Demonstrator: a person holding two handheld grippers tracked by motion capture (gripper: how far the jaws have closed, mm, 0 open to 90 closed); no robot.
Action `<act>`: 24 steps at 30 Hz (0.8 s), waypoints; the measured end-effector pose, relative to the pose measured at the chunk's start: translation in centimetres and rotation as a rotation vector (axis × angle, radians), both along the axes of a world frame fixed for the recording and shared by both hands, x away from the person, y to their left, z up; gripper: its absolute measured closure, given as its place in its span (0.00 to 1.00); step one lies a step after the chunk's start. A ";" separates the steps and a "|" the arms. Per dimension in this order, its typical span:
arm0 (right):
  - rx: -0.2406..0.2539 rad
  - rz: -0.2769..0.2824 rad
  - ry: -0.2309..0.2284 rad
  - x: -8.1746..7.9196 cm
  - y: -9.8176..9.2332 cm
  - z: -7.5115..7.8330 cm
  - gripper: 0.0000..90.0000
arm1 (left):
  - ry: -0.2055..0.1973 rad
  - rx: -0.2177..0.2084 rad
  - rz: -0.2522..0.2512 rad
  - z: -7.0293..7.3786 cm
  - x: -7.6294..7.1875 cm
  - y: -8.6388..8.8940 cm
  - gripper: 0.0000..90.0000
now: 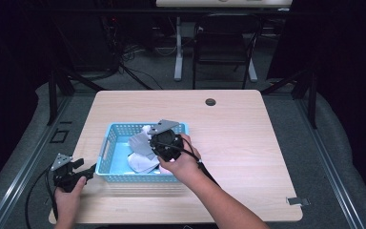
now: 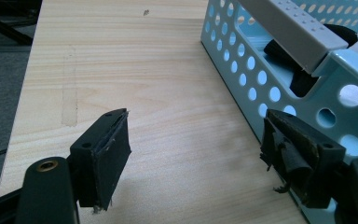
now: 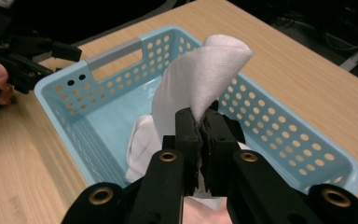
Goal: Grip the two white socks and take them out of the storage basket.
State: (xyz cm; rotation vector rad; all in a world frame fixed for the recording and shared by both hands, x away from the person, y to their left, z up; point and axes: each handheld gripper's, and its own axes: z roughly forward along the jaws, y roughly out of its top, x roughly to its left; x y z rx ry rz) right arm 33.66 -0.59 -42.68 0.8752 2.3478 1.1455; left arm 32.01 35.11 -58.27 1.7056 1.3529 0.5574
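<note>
A light blue perforated basket (image 1: 124, 127) sits on the wooden table (image 1: 238, 143). My right gripper (image 1: 154, 143) hovers over it, shut on a white sock (image 1: 141, 143) that it holds clear of the basket floor. In the right gripper view the sock (image 3: 196, 84) curls up from the closed jaws of my right gripper (image 3: 201, 116), above the basket (image 3: 279, 126). More white fabric (image 3: 142, 140) lies on the basket floor beneath. My left gripper (image 1: 86, 168) rests at the basket's left end, open and holding nothing. The left gripper view shows my left gripper (image 2: 196, 121) with bare table between its jaws.
The basket wall (image 2: 242, 60) runs just beside my left gripper's right jaw, with a grey handle bar (image 2: 289, 28) and a dark item (image 2: 284, 53) behind it. A round cable hole (image 1: 210, 102) is at the table's far edge. A chair (image 1: 224, 43) stands beyond.
</note>
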 end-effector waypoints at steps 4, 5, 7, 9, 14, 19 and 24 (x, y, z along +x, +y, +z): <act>0.019 0.003 -0.023 -0.6 -0.5 0.7 0.96 | 0.001 0.000 0.000 0.0 0.0 0.0 0.26; 0.023 0.006 -0.030 -0.8 -0.7 0.9 0.96 | 0.001 0.000 0.000 0.0 0.0 0.0 0.26; 0.044 0.009 -0.041 -1.3 -1.1 1.3 0.96 | 0.002 0.000 0.000 0.0 0.0 0.0 0.26; 0.060 0.013 -0.047 -1.8 -1.5 1.7 0.96 | 0.001 0.000 0.000 0.0 0.0 0.0 0.26; 0.101 0.021 -0.053 -2.8 -2.5 2.4 0.96 | -0.004 -0.002 0.003 0.0 0.0 -0.1 0.26; 0.127 0.023 -0.048 -3.8 -3.6 2.9 0.96 | -0.004 -0.001 0.002 0.0 0.0 -0.1 0.26; 0.134 0.012 -0.055 -4.7 -5.2 3.3 0.96 | -0.004 -0.001 0.003 0.0 0.0 -0.1 0.26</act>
